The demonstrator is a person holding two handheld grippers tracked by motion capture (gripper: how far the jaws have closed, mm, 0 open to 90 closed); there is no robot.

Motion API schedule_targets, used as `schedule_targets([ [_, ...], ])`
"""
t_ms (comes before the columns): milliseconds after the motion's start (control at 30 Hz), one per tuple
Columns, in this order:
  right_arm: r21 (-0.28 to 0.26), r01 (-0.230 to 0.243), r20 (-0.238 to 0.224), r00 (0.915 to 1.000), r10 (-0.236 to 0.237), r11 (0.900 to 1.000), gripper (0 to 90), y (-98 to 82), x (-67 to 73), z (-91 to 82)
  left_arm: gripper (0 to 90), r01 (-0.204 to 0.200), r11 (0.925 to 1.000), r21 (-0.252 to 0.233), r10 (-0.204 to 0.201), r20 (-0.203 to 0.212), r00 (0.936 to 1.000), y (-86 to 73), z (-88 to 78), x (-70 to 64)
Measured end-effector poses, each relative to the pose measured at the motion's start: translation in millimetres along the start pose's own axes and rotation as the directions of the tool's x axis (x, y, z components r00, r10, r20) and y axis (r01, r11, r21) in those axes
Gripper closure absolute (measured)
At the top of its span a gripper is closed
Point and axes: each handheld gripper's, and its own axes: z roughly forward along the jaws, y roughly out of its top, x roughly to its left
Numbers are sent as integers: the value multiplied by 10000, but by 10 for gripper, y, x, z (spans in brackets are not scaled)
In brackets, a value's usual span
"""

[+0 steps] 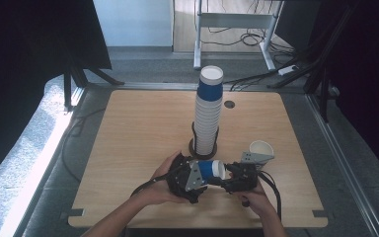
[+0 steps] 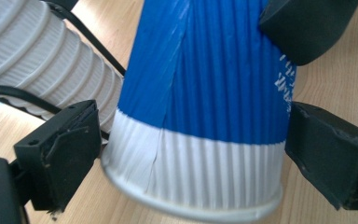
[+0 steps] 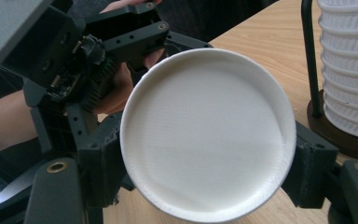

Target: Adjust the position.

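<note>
A blue and white ribbed paper cup [image 1: 211,170] is held on its side above the near edge of the light wooden table [image 1: 138,128]. Its long axis runs from 9 to 3 o'clock, base to the left. The left gripper [image 1: 197,174] is clamped on its wall; the right gripper [image 1: 225,176] is closed on its rim end, and it cannot be told what is inside. At 12 o'clock stands a tall stack of cups [image 1: 208,111] in a dark wire holder [image 1: 194,143]. An empty white cup [image 1: 261,149] is near at 2 o'clock.

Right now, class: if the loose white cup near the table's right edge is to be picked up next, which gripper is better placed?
Probably the right gripper: the white cup stands on its side of the table.
</note>
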Motion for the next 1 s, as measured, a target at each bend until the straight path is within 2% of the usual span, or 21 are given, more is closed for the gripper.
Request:
schedule_targets([
  [167, -90, -54, -197, 9998, 53, 9999, 271, 7, 7, -16, 110, -106, 9999, 21, 106, -137, 9999, 4, 26, -15],
  [300, -96, -58, -198, 9998, 56, 9999, 269, 8, 7, -17, 142, -186, 9998, 57, 187, -84, 9998, 1, 23, -15],
  [600, 286, -52, -17, 10000, 52, 9996, 253, 6, 12, 9, 168, -495, 9985, 235, 496, -17, 9988, -30, 40, -19],
  [867, 627, 557, 397, 9975, -582, 9965, 194, 79, 75, -32, 172, -822, 9959, 366, 822, -6, 9966, -53, 5, 10],
  [1000, 1039, 1223, 529, 9903, -1283, 9870, 188, 200, 143, -118, 173, -860, 9954, 415, 863, -43, 9963, -76, 15, 22],
])
